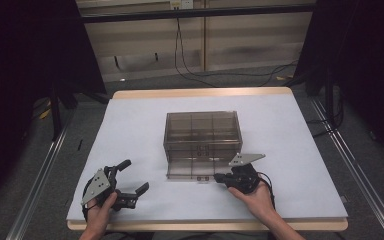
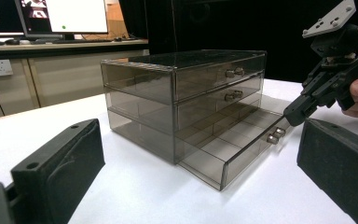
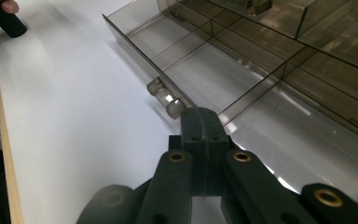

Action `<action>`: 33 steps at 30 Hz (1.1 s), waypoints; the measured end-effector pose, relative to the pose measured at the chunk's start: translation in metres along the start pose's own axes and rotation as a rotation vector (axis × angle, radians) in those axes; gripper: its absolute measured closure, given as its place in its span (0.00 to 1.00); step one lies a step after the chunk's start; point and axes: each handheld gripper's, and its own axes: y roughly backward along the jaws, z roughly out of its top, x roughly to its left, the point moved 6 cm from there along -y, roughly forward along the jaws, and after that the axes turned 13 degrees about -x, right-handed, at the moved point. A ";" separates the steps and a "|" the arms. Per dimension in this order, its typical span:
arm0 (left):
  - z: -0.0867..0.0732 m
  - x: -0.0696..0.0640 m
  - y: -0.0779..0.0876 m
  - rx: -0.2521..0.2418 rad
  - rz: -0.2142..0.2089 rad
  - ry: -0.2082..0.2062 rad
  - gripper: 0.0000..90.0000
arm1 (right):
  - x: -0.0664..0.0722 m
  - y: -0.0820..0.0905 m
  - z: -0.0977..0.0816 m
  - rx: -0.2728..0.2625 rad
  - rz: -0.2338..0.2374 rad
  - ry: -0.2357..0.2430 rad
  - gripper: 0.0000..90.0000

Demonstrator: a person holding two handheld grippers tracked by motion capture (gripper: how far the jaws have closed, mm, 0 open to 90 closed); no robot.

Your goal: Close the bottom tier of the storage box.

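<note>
A smoky see-through drawer chest (image 1: 201,131) with three drawers stands mid-table. Its bottom drawer (image 1: 192,170) is pulled out toward me, and its divided compartments (image 3: 242,79) look bare. My right gripper (image 1: 217,177) is shut with nothing between its jaws. Its tips (image 3: 200,119) sit at the drawer's front wall, just beside the paired knob (image 3: 165,99); whether they touch it I cannot tell. In the left gripper view the right gripper (image 2: 292,114) hovers just above that knob (image 2: 276,135). My left gripper (image 1: 135,176) rests open at the near left, apart from the chest (image 2: 186,88).
A white sheet covers the wooden table (image 1: 130,120), with bare room left and right of the chest. Cables (image 1: 190,70) trail on the floor behind. Monitors (image 2: 74,16) stand on a bench at the back. Metal rails (image 1: 45,165) flank the table.
</note>
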 end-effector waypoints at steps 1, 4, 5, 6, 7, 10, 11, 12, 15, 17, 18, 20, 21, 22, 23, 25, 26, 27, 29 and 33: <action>0.000 0.000 0.000 -0.001 0.000 0.000 0.00 | 0.000 0.000 0.000 -0.001 -0.002 -0.003 1.00; 0.000 0.000 0.000 0.000 0.000 0.001 0.00 | -0.002 0.000 0.000 -0.002 -0.003 -0.005 1.00; 0.000 0.000 0.000 -0.001 0.000 0.001 0.00 | -0.002 0.000 0.000 -0.003 -0.004 -0.006 1.00; 0.000 0.000 0.000 -0.001 0.000 0.000 0.00 | -0.002 0.000 0.000 -0.003 -0.004 -0.006 1.00; 0.000 0.000 0.000 -0.001 0.000 0.000 0.00 | -0.002 0.000 0.000 -0.004 -0.004 -0.007 1.00; 0.000 0.000 0.000 0.002 0.014 0.005 0.00 | -0.002 0.000 0.000 -0.005 -0.005 -0.008 1.00; 0.000 0.000 0.000 0.001 0.015 0.008 0.00 | -0.003 -0.001 0.000 -0.006 -0.005 -0.008 1.00; 0.000 0.000 0.000 0.003 0.016 0.004 0.00 | -0.003 -0.001 0.000 -0.007 -0.006 -0.008 1.00; 0.000 0.001 0.000 0.004 0.011 -0.003 0.00 | -0.003 -0.001 0.001 -0.009 -0.006 -0.013 1.00; 0.000 0.001 0.000 0.005 0.006 -0.004 0.00 | -0.003 -0.001 0.001 -0.010 -0.008 -0.012 1.00; 0.000 0.001 0.001 0.006 0.010 -0.003 0.00 | -0.004 -0.001 0.001 -0.011 -0.009 -0.013 1.00; 0.000 0.001 0.000 0.005 0.006 -0.003 0.00 | -0.004 -0.001 0.001 -0.015 -0.012 -0.015 1.00; 0.000 0.001 0.000 0.005 0.005 -0.004 0.00 | -0.005 -0.001 0.001 -0.017 -0.012 -0.018 1.00; 0.000 0.001 0.000 0.005 0.005 -0.004 0.00 | -0.006 -0.001 0.002 -0.018 -0.015 -0.018 1.00; 0.000 0.001 0.000 0.005 0.004 -0.006 0.00 | -0.006 -0.001 0.002 -0.020 -0.016 -0.020 1.00; 0.000 0.001 0.000 0.002 0.008 -0.002 0.00 | -0.008 -0.001 0.002 -0.025 -0.020 -0.024 1.00; 0.000 0.001 0.000 0.004 0.011 -0.003 0.00 | -0.008 -0.001 0.002 -0.025 -0.022 -0.027 1.00; 0.000 0.001 0.001 0.006 0.010 -0.003 0.00 | -0.008 -0.001 0.002 -0.023 -0.021 -0.029 1.00; 0.000 0.001 0.000 0.004 0.008 -0.005 0.00 | -0.009 -0.001 0.002 -0.026 -0.023 -0.026 1.00; 0.000 0.001 0.000 0.003 0.003 -0.005 0.00 | -0.009 -0.001 0.003 -0.028 -0.025 -0.024 1.00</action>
